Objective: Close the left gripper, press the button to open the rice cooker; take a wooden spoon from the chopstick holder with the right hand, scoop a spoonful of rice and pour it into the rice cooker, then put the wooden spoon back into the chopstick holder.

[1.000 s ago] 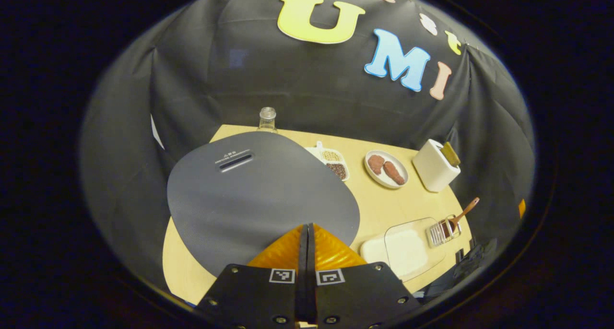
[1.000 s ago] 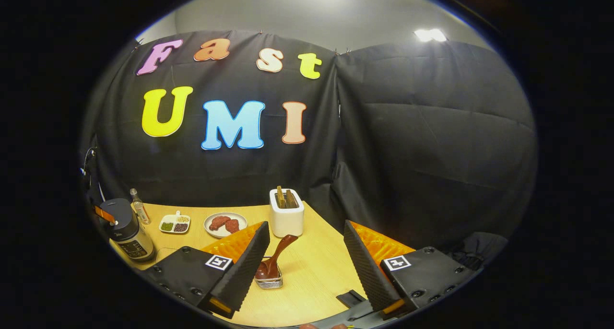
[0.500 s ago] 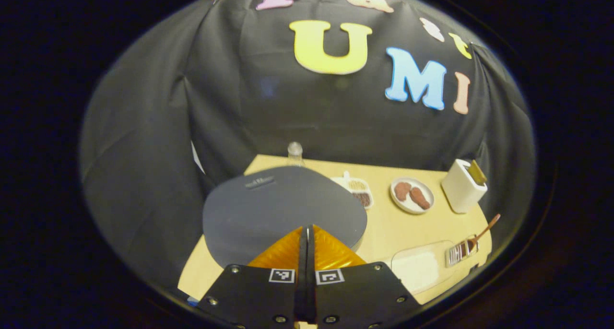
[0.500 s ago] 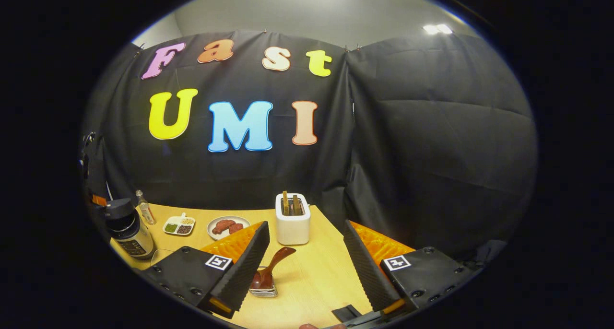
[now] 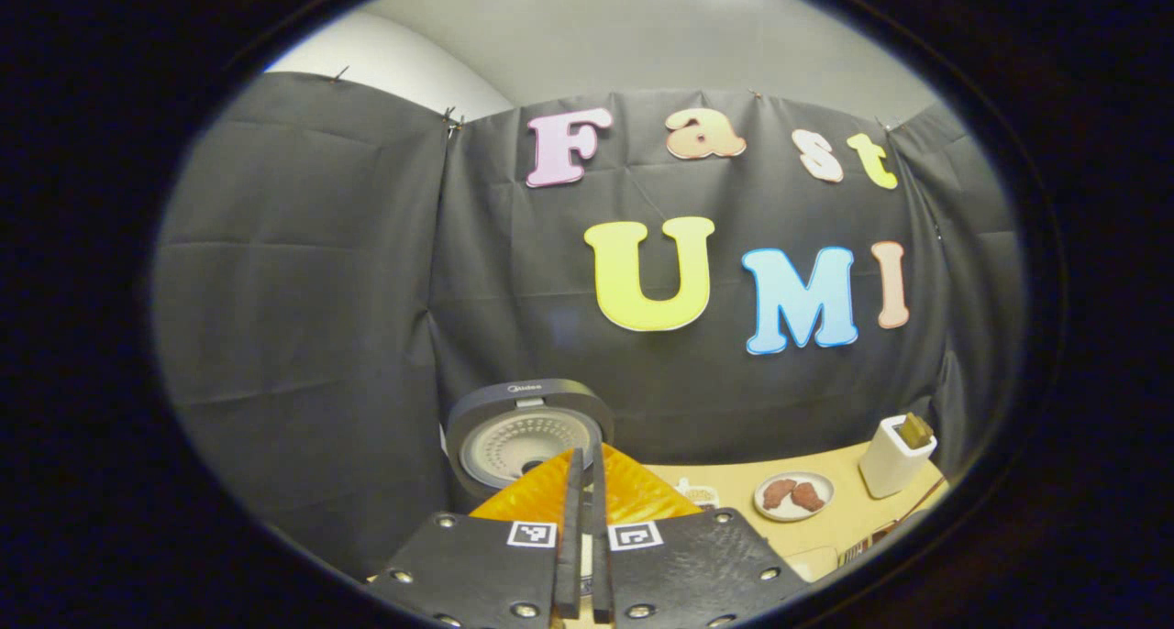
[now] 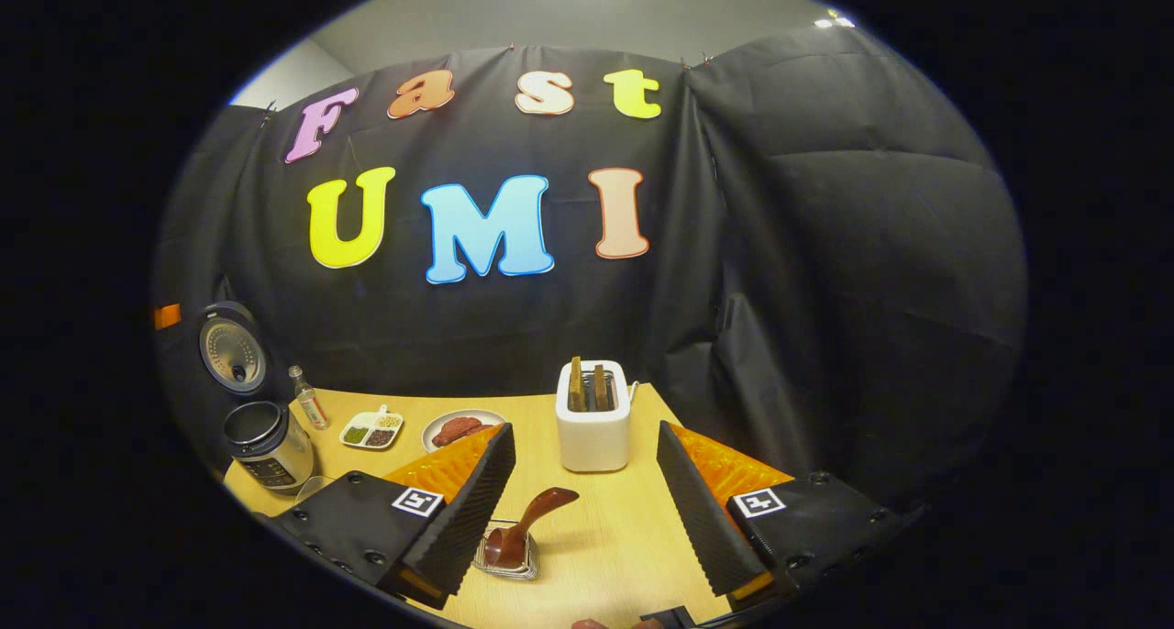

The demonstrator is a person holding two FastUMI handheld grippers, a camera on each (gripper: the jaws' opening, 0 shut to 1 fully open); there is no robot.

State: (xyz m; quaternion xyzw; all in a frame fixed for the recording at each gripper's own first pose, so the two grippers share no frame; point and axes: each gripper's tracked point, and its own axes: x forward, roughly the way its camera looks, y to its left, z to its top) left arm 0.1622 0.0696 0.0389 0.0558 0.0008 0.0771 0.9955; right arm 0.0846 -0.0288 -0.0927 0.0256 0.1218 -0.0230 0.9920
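Observation:
The rice cooker [image 6: 266,441] stands at the table's far left with its lid [image 6: 232,347] swung up, the pot open. In the left gripper view the raised lid [image 5: 529,432] faces me just beyond my left gripper [image 5: 581,459], which is shut on nothing and held above the cooker. A wooden spoon [image 6: 527,528] leans in the small wire chopstick holder [image 6: 506,556] near the table's front. My right gripper [image 6: 583,430] hangs open above and just behind the holder, with the spoon low between its fingers and untouched.
A white toaster [image 6: 594,413] with two slices stands behind the holder. A plate of meat [image 6: 459,427], a divided dish of grains [image 6: 371,429] and a small bottle [image 6: 309,397] line the wooden table [image 6: 633,537] towards the cooker. Black cloth walls close in behind.
The cooker's lid has sprung up from flat to upright. My left gripper has risen and tilted up off it, still shut. My right gripper has shifted slightly, open throughout.

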